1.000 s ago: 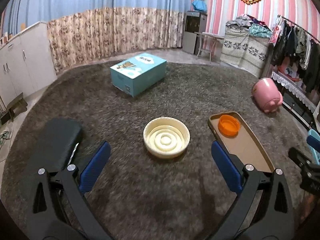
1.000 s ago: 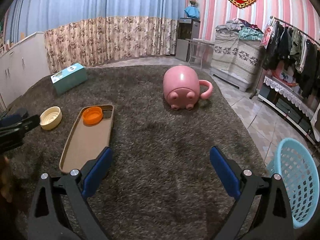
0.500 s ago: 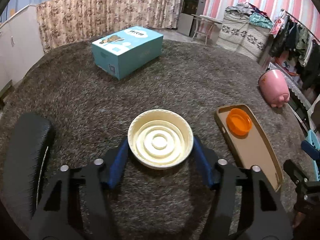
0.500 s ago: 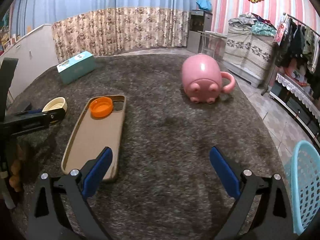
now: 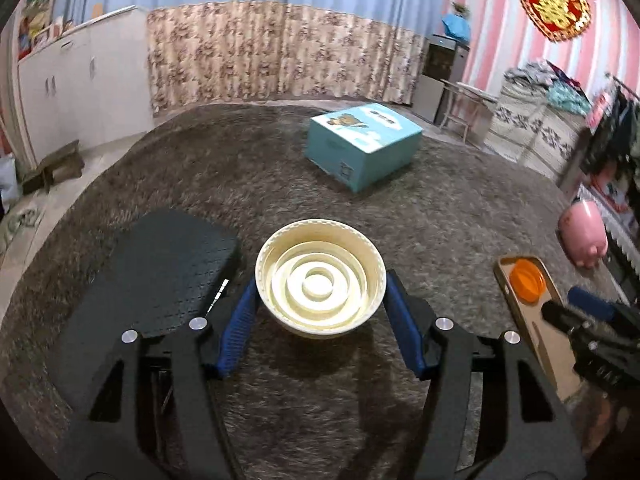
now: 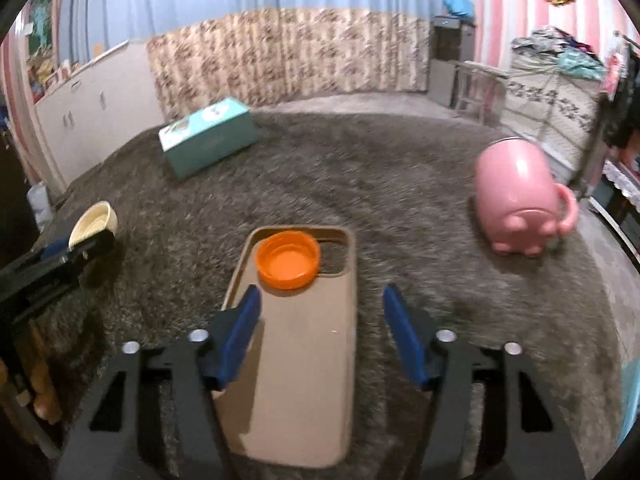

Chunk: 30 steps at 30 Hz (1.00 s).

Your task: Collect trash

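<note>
While both grippers work low over the dark shaggy rug [image 5: 460, 208], the collecting looks barely begun: nothing shown has reached a bin yet.

Leftmost lies a black textured pad [image 5: 160, 276]. Next to it sits the cream lid [image 5: 320, 278], round, ribbed with raised rings and lying hollow side up. The left gripper [image 5: 320, 300] is clamped on it, blue pads touching its rim on both sides, though it seems not yet lifted.

Further right, a tan phone case [image 6: 300, 352] lies flat, inside up, with an orange cap [image 6: 288, 258] resting at its camera end. The right gripper [image 6: 322, 316] straddles the case; its jaws are closing, and the right pad has not met the case's edge.

A teal box [image 6: 208, 136] and a tipped pink mug [image 6: 520, 204] remain beyond.
</note>
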Tool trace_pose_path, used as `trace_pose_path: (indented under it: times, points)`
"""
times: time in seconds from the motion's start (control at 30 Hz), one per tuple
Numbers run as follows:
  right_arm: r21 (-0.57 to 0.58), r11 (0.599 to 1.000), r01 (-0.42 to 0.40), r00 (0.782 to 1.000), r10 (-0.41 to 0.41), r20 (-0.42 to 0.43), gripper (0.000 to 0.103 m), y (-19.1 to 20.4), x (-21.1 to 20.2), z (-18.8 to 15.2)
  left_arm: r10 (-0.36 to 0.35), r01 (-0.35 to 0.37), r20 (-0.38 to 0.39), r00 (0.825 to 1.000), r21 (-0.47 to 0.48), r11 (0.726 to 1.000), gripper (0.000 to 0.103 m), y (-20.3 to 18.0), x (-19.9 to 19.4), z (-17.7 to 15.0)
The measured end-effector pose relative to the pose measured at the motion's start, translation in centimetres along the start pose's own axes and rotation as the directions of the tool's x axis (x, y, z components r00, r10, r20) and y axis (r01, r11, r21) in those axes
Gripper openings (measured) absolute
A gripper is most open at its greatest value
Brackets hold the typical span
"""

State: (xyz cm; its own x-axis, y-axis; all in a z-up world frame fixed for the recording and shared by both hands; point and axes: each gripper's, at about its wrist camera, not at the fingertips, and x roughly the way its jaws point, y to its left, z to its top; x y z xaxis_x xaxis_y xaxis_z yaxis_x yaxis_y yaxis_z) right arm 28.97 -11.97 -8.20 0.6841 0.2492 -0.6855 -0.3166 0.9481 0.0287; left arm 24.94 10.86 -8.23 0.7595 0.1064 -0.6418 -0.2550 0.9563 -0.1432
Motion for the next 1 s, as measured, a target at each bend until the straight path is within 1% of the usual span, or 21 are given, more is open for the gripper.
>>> trace_pose_path:
  times: [0.1,0.23,0.4,0.53,0.57,0.67,0.77,1.0]
  points:
    - [-0.001,1.000,-0.022,1.000,0.022,-0.013,0.058,0.2,0.6,0.0,-0.004,0.004,0.002,1.000,0.003,1.000,0.061,-0.1,0.0,-0.1]
    - [0.017,0.998,-0.058,0.998,0.058,-0.020,0.058,-0.1,1.3,0.3,0.000,-0.001,0.019,1.000,0.028,1.000,0.061,-0.2,-0.2,-0.4]
    - [-0.002,0.998,-0.055,0.998,0.055,-0.025,0.058,0.6,2.3,1.0,0.000,-0.001,0.016,1.000,0.026,1.000,0.061,-0.2,-0.1,-0.4]
    - [-0.035,0.999,-0.029,0.999,0.028,-0.027,0.057,1.3,2.7,1.4,-0.001,0.000,0.017,1.000,0.030,1.000,0.061,-0.3,-0.1,-0.4]
    - [-0.040,0.999,-0.015,1.000,0.015,-0.023,0.055,1.4,2.6,1.3,0.001,-0.002,0.018,1.000,0.033,0.999,0.061,-0.4,-0.1,-0.5]
    - [-0.008,1.000,-0.004,1.000,0.004,-0.011,0.040,0.7,2.3,1.3,0.005,-0.006,0.019,1.000,0.042,0.999,0.061,-0.7,0.0,-0.6]
    - [0.026,0.999,-0.019,1.000,0.019,0.006,0.038,0.0,1.9,1.3,0.005,-0.006,0.018,1.000,0.041,0.999,0.061,-0.7,0.0,-0.6]
    - [0.015,1.000,-0.016,0.999,0.015,0.041,0.034,-0.2,0.4,1.3,0.012,-0.013,0.016,1.000,0.044,0.999,0.061,-0.8,0.1,-0.8]
